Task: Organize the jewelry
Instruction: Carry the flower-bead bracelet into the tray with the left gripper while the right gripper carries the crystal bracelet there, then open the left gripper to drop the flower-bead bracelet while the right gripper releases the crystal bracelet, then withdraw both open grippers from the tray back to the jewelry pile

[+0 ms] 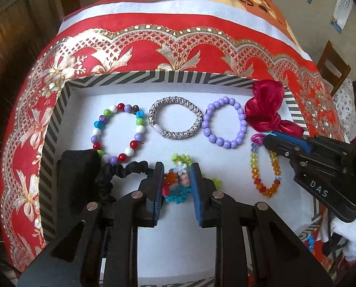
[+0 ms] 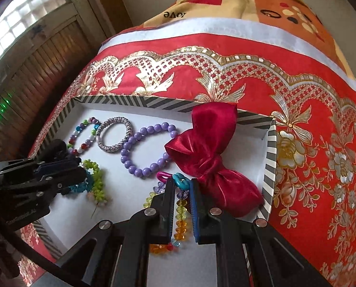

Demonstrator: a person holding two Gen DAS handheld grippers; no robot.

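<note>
A striped-rim box (image 1: pixel 154 77) with a white floor holds the jewelry. A multicolour bead bracelet (image 1: pixel 116 134), a grey woven bangle (image 1: pixel 174 117) and a purple bead bracelet (image 1: pixel 223 122) lie in a row. A red satin bow (image 1: pixel 266 107) lies at the right. My left gripper (image 1: pixel 176 184) is shut on a colourful crocheted scrunchie (image 1: pixel 178 181). A black scrunchie (image 1: pixel 110 174) lies at its left. My right gripper (image 2: pixel 181 196) is shut on the teal link (image 2: pixel 181 183) of a plastic chain, over an amber crystal bracelet (image 1: pixel 265 169).
The box stands on a red and gold patterned cloth (image 1: pixel 178 47). A wooden shutter (image 2: pixel 34 71) is at the left and a wooden chair (image 1: pixel 333 67) at the far right. An orange printed blanket (image 2: pixel 261 2) lies behind.
</note>
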